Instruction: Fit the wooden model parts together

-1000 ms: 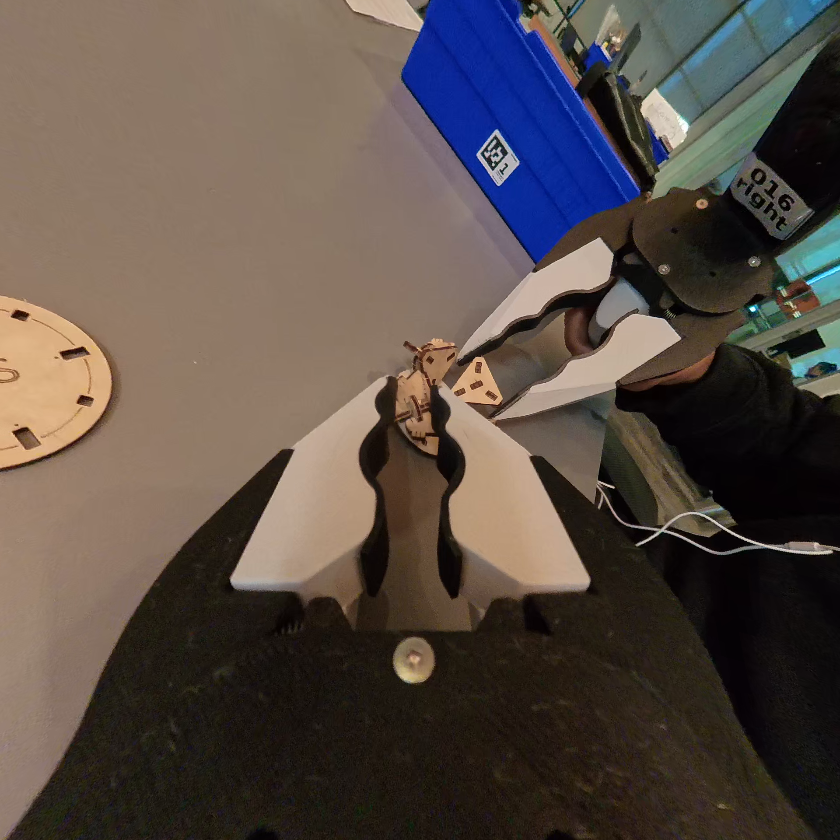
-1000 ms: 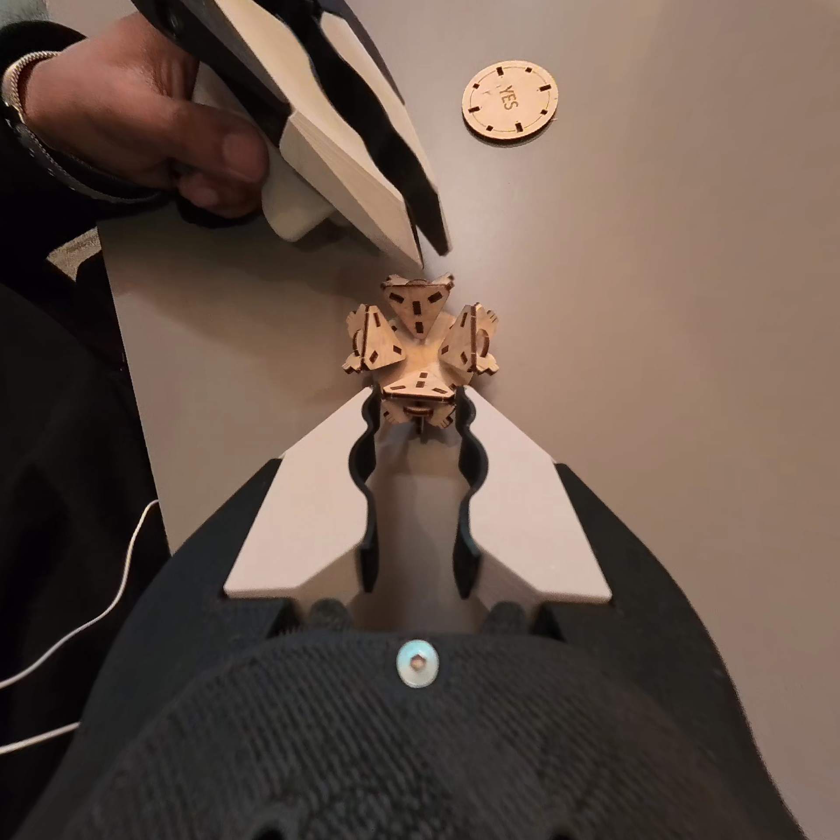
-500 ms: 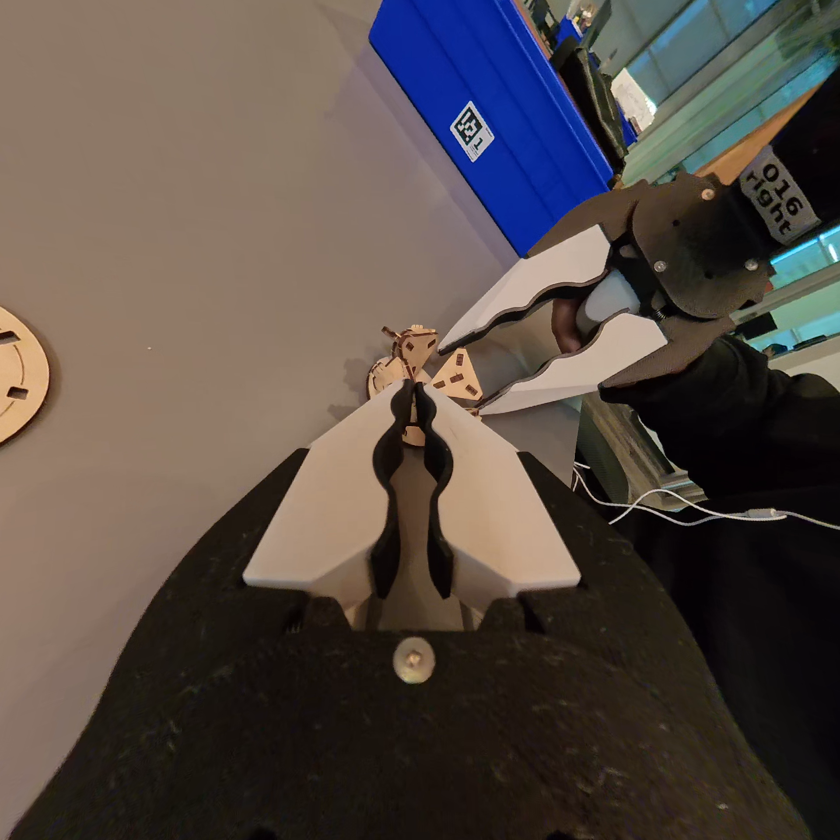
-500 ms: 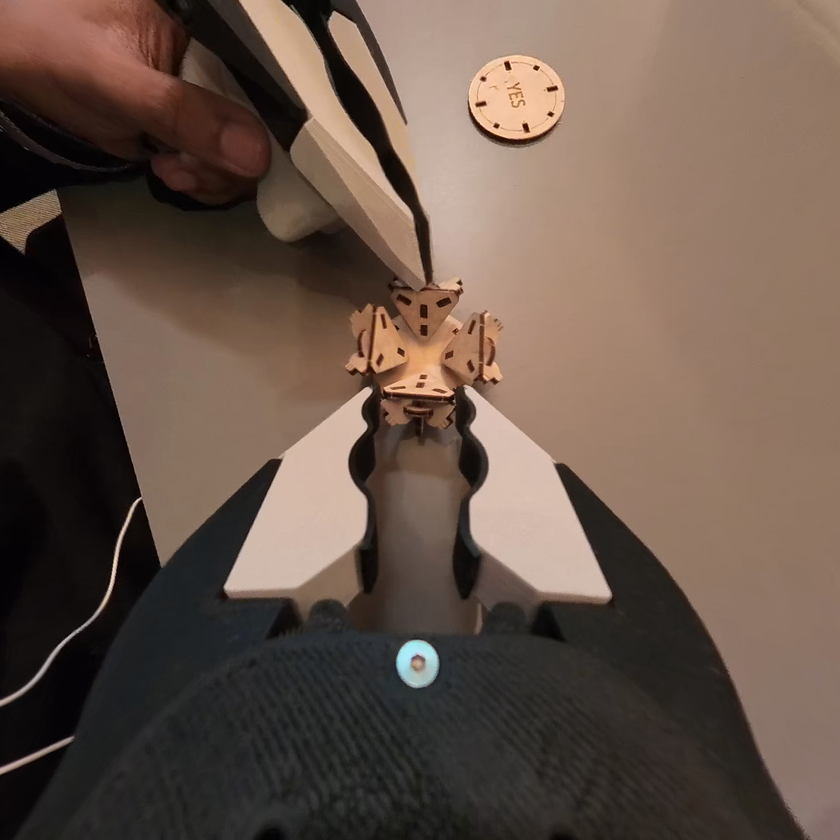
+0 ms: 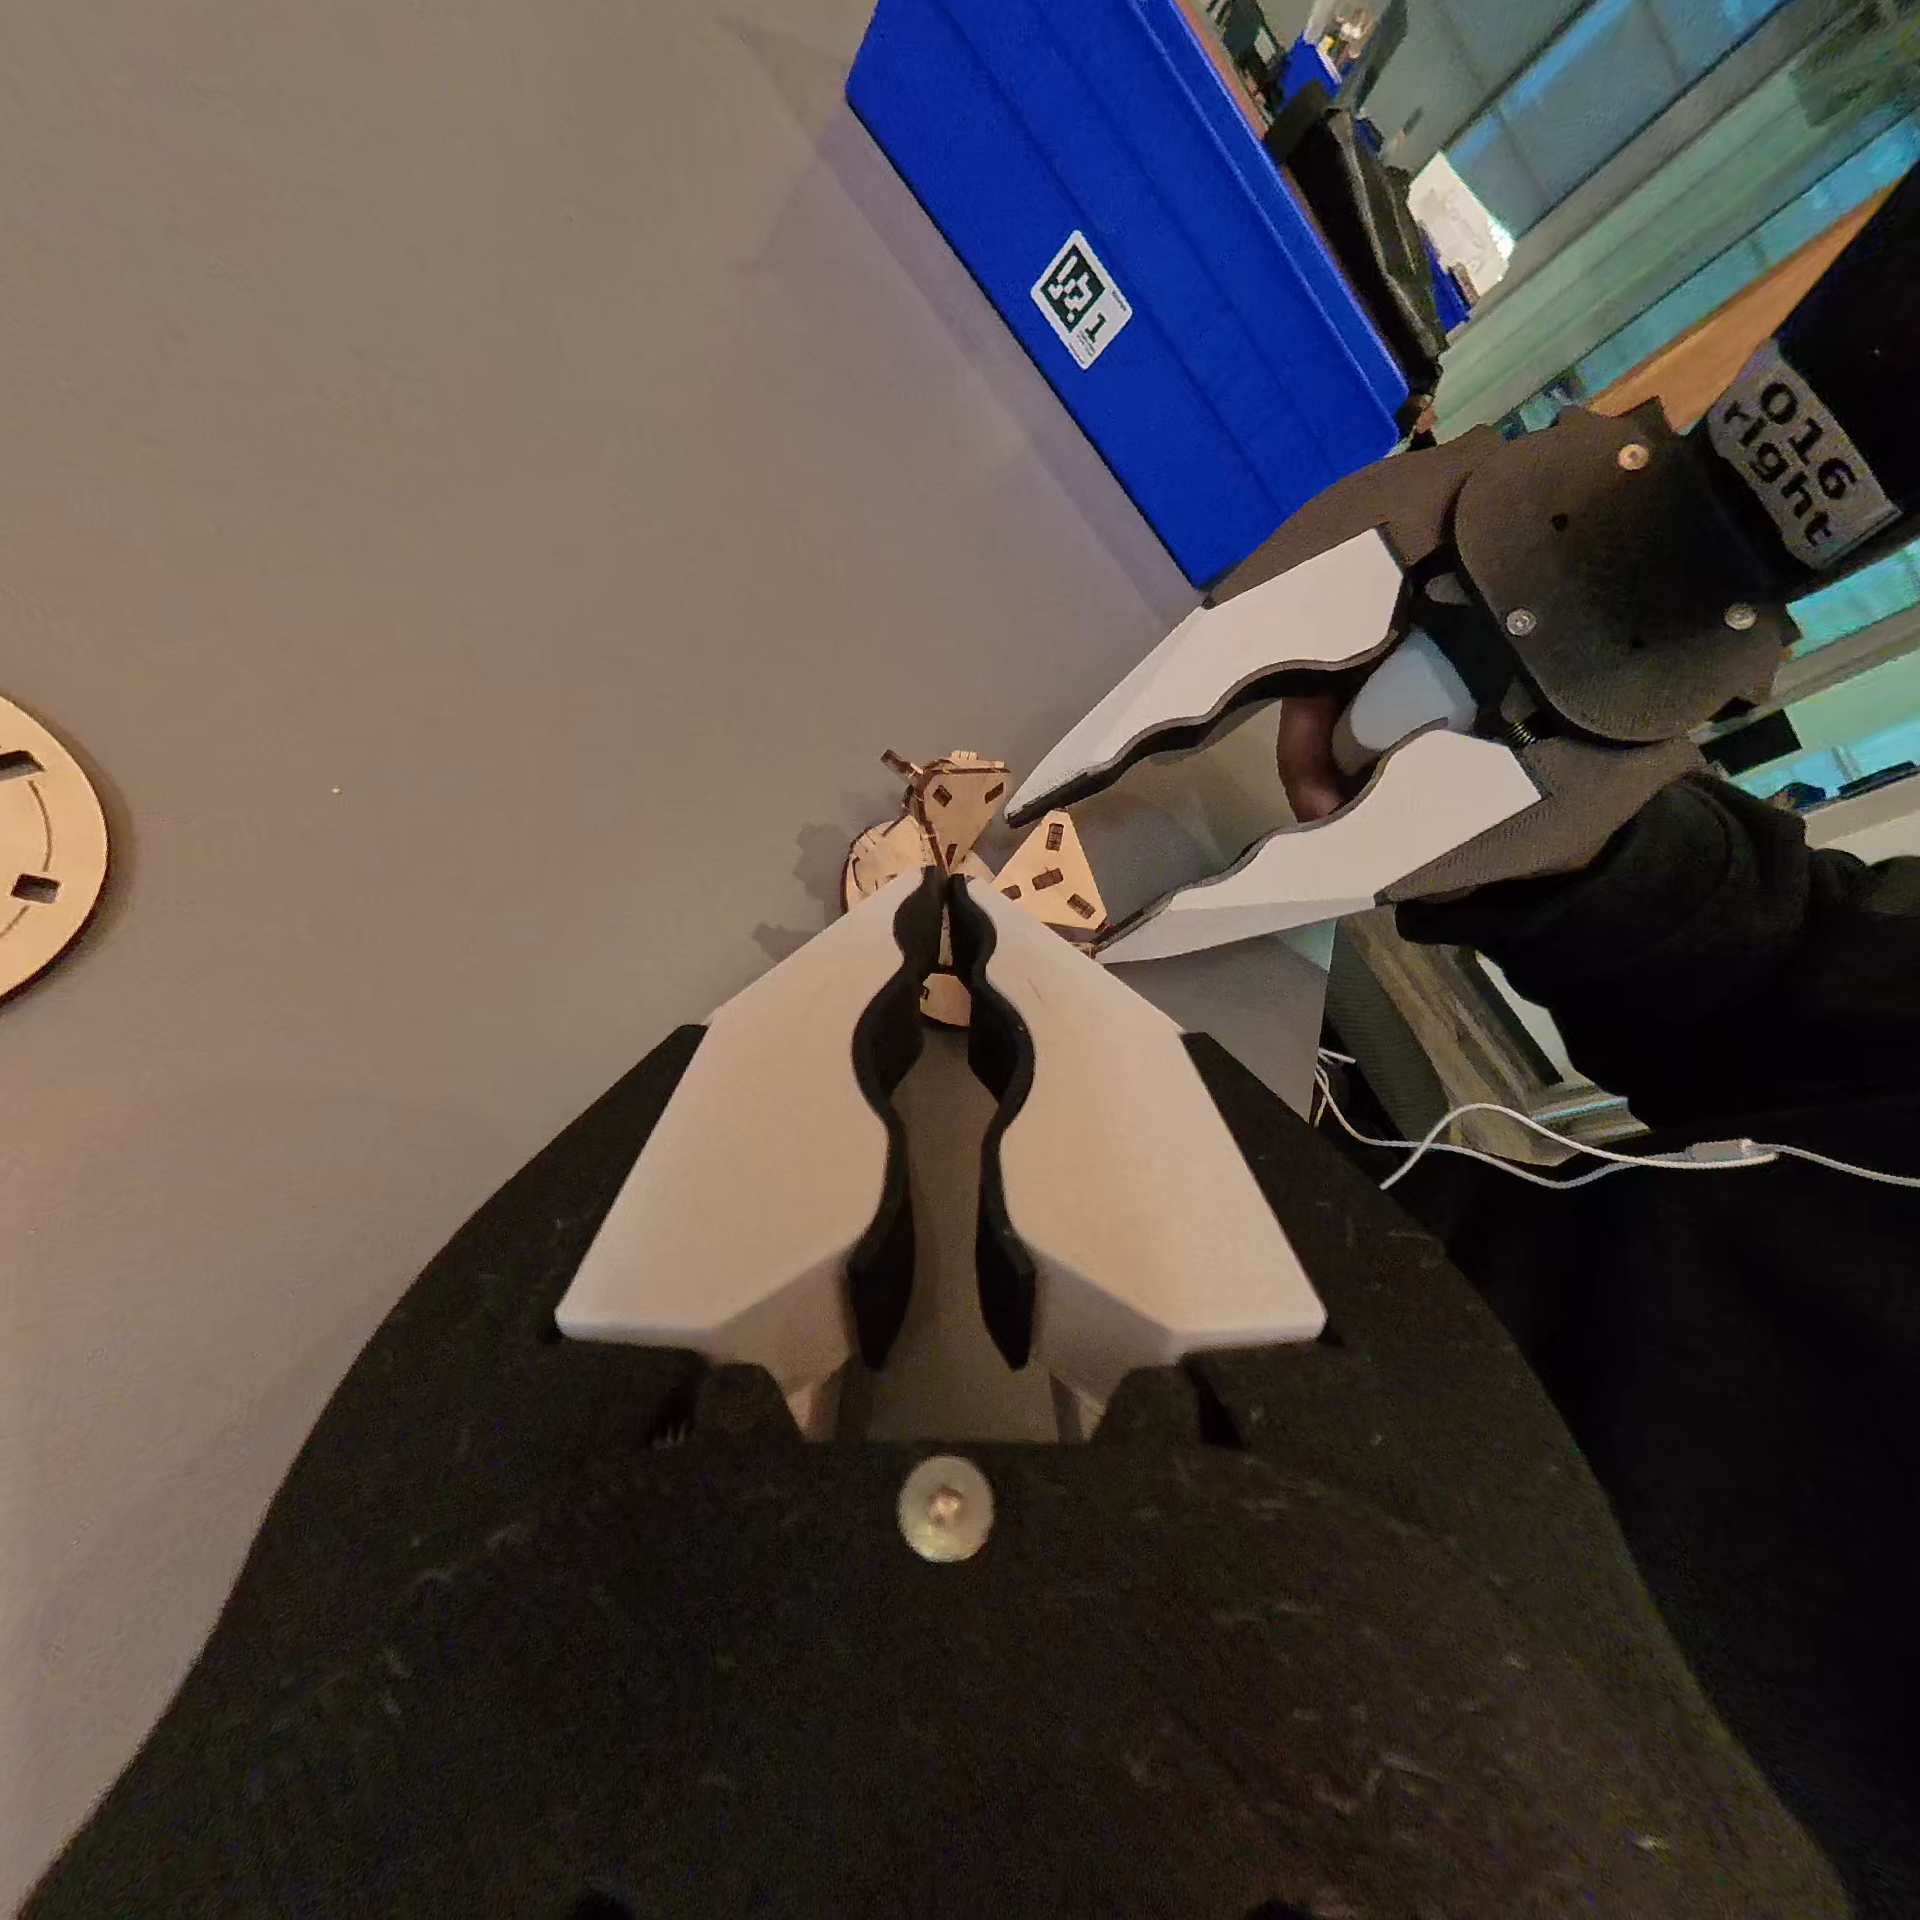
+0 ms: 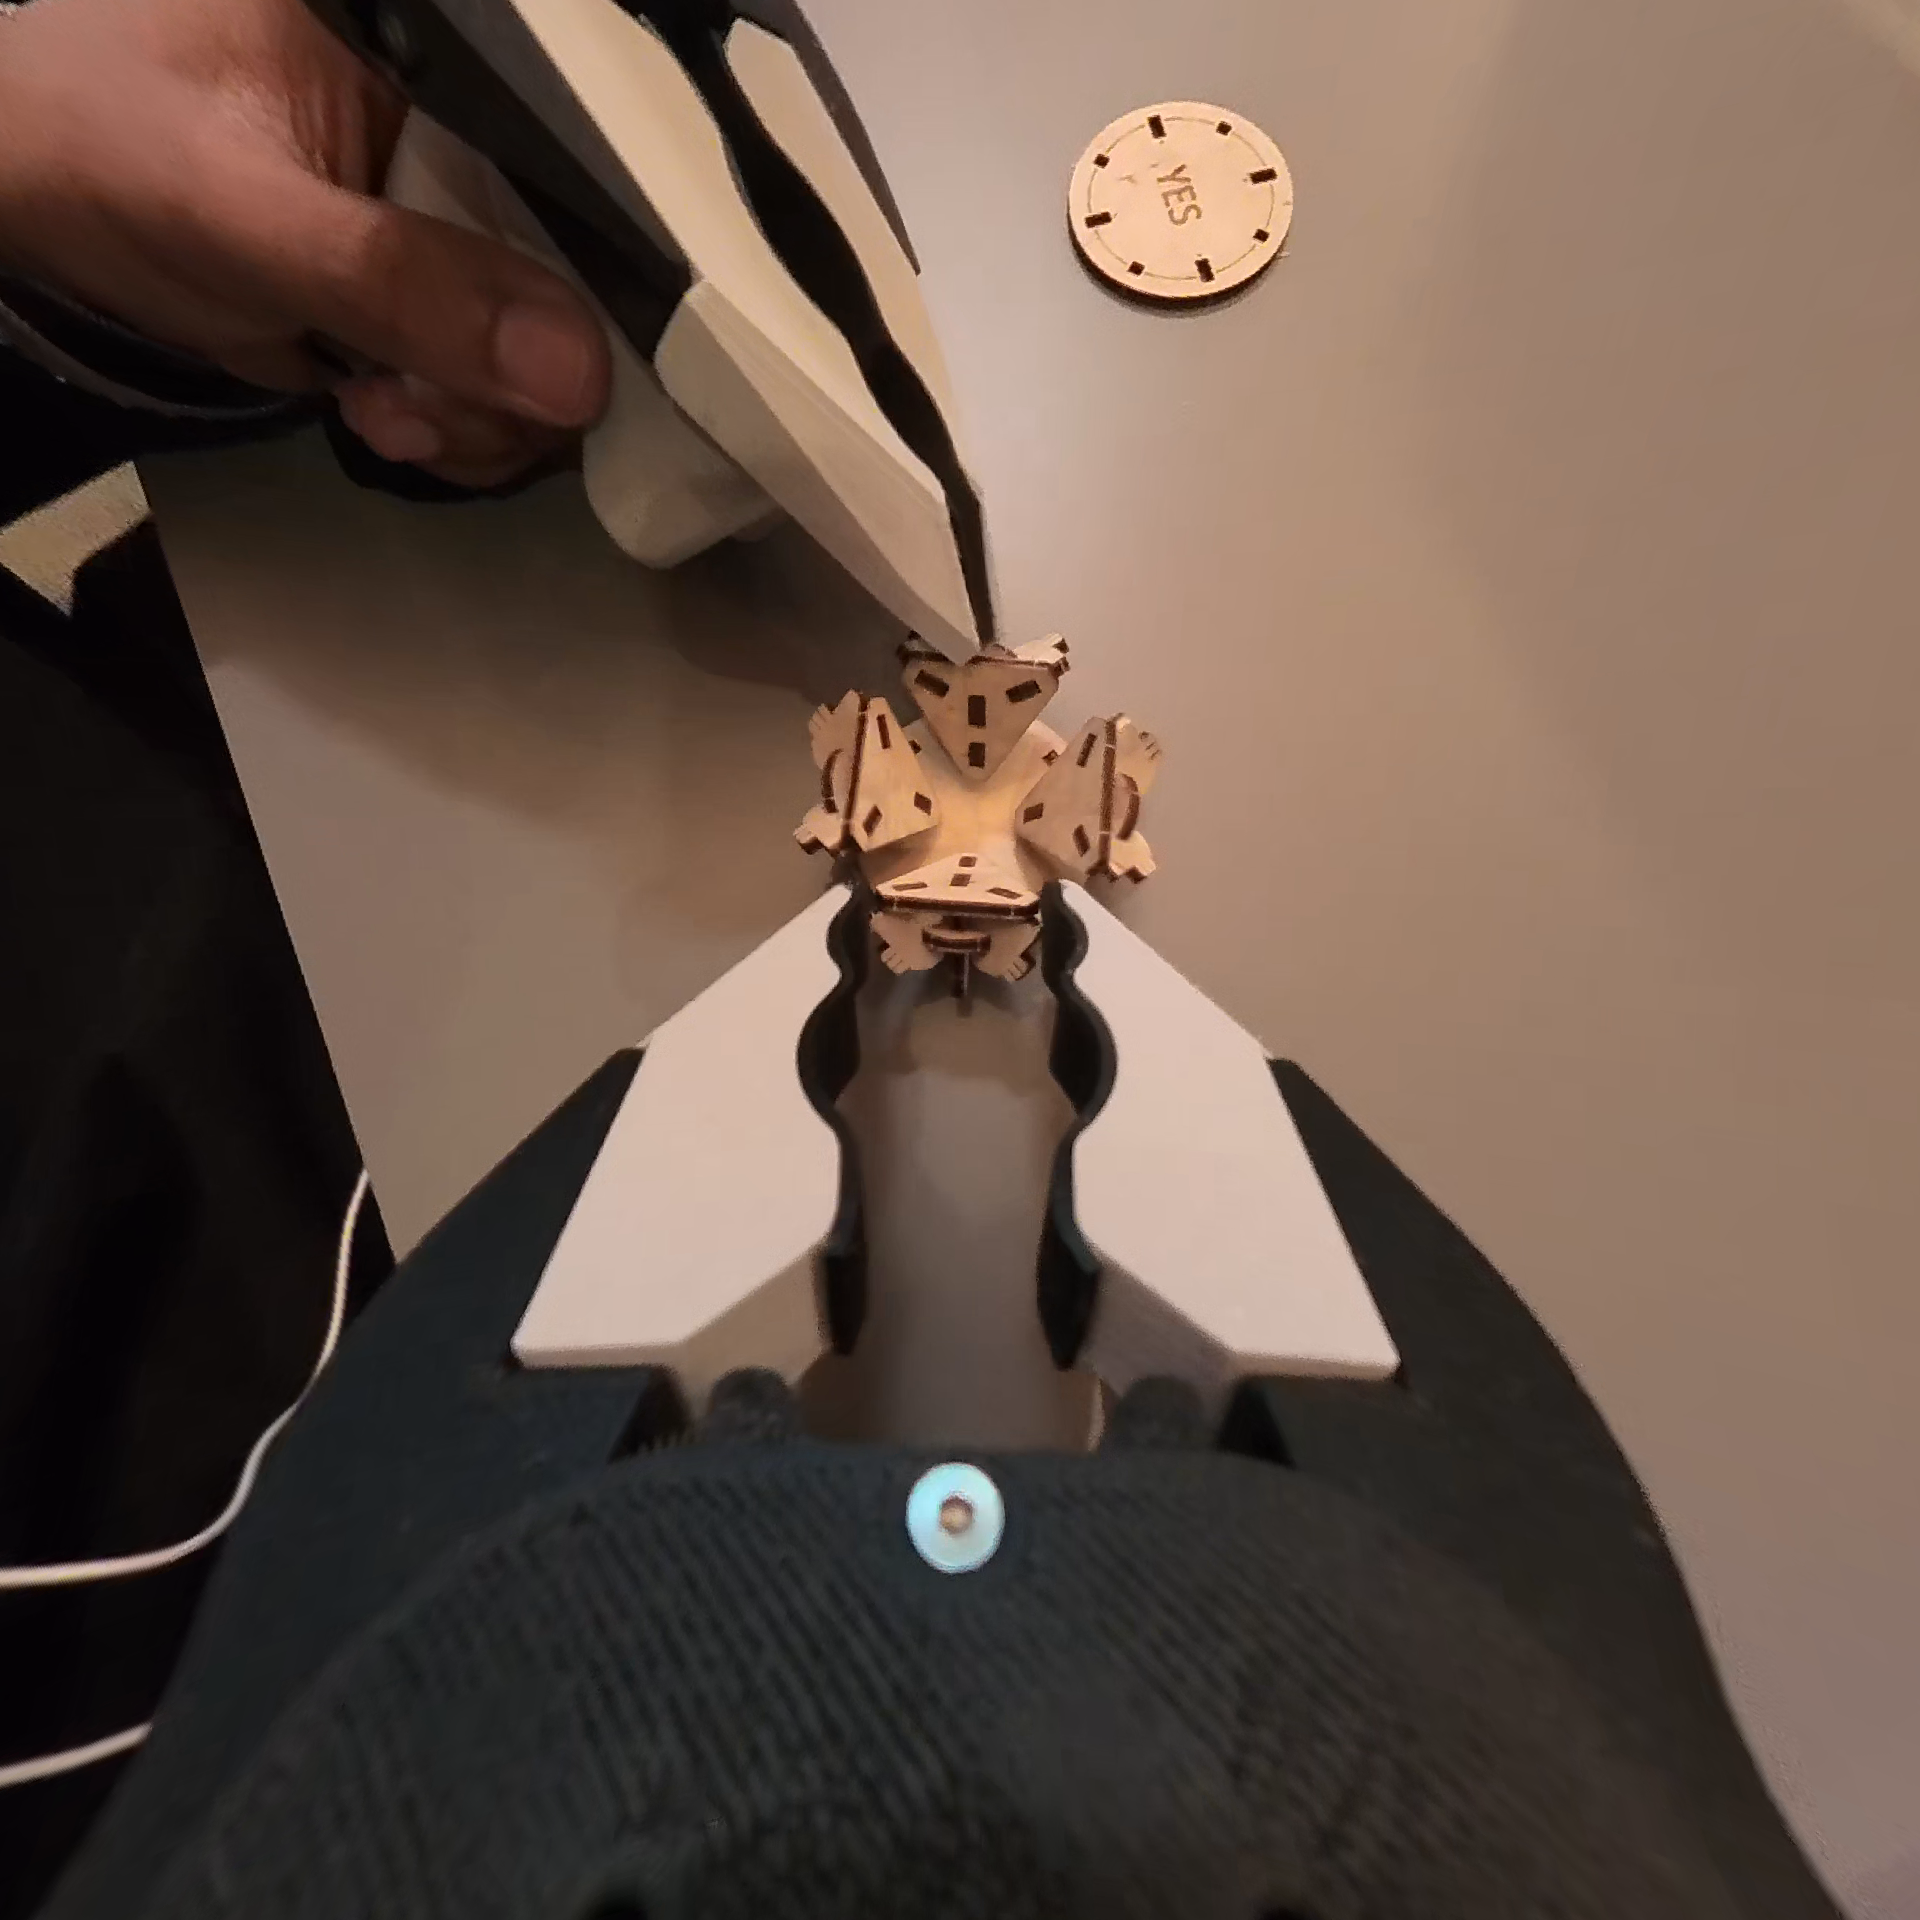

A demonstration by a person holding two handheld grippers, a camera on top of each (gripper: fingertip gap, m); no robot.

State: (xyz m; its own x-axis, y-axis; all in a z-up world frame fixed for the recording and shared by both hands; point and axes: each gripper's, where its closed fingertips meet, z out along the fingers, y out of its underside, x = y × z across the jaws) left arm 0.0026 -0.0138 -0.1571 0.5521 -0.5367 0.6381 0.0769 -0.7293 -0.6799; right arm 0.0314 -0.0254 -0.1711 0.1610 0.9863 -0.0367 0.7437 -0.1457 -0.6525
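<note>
We work over a plain grey table [image 5: 436, 436] in a room with glass partitions beyond it. A blue bin [image 5: 1122, 260] bearing a white tag stands at the table's far side, well apart from the wooden model [image 6: 977, 790], and a slotted wooden disc [image 6: 1181, 203] lies on the table past that model. Our right gripper [image 6: 958, 904] clasps the model's nearest triangular arm between both pads. Our left gripper [image 5: 948, 883] is pinched together at the model's opposite arm, seemingly on a thin edge, though our own fingers block the contact. A white cable [image 5: 1558, 1148] trails off the near table edge.
</note>
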